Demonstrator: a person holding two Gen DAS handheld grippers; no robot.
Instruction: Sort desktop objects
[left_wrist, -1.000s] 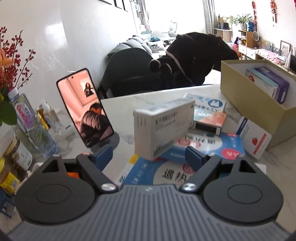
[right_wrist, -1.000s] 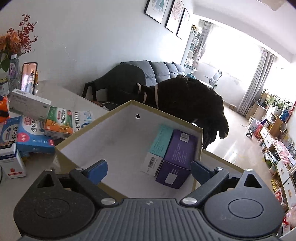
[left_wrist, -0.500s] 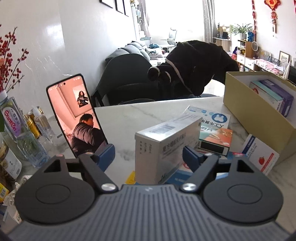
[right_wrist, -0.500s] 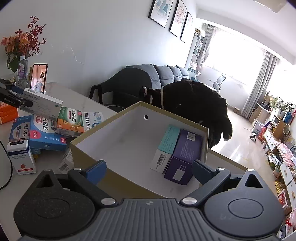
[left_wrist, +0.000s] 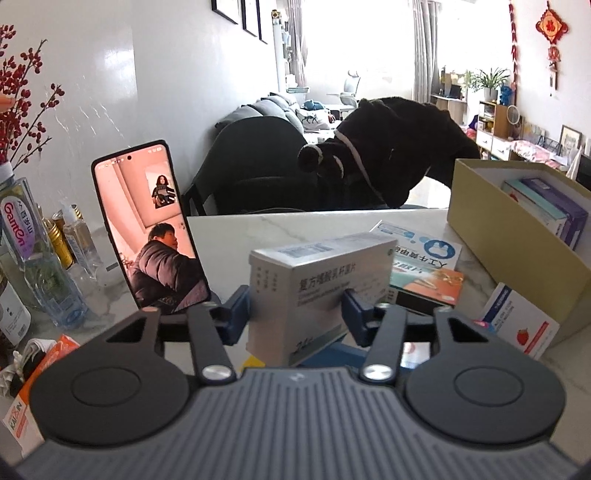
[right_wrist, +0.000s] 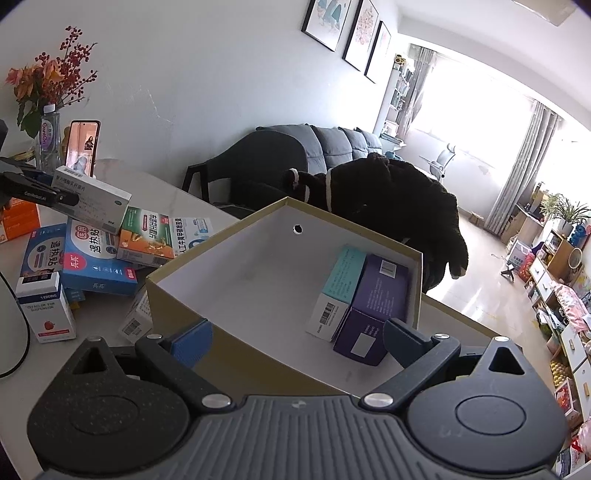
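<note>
Closing L gripper (left_wrist: 295, 314) jaws clamp grey medicine box (left_wrist: 314, 291); R gripper (right_wrist: 295, 341) open.

Grey-white box (left_wrist: 310, 295) upright — clamped above pile

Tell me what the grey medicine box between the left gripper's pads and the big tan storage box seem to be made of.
Grey medicine box: thin printed paperboard, it seems, with a slight sheen; sharp folded edges and printed text show. Tan storage box: thicker cardboard, probably, matte tan outside, white inside; its rigid straight walls, with a punched hole in one, suggest it.
</note>
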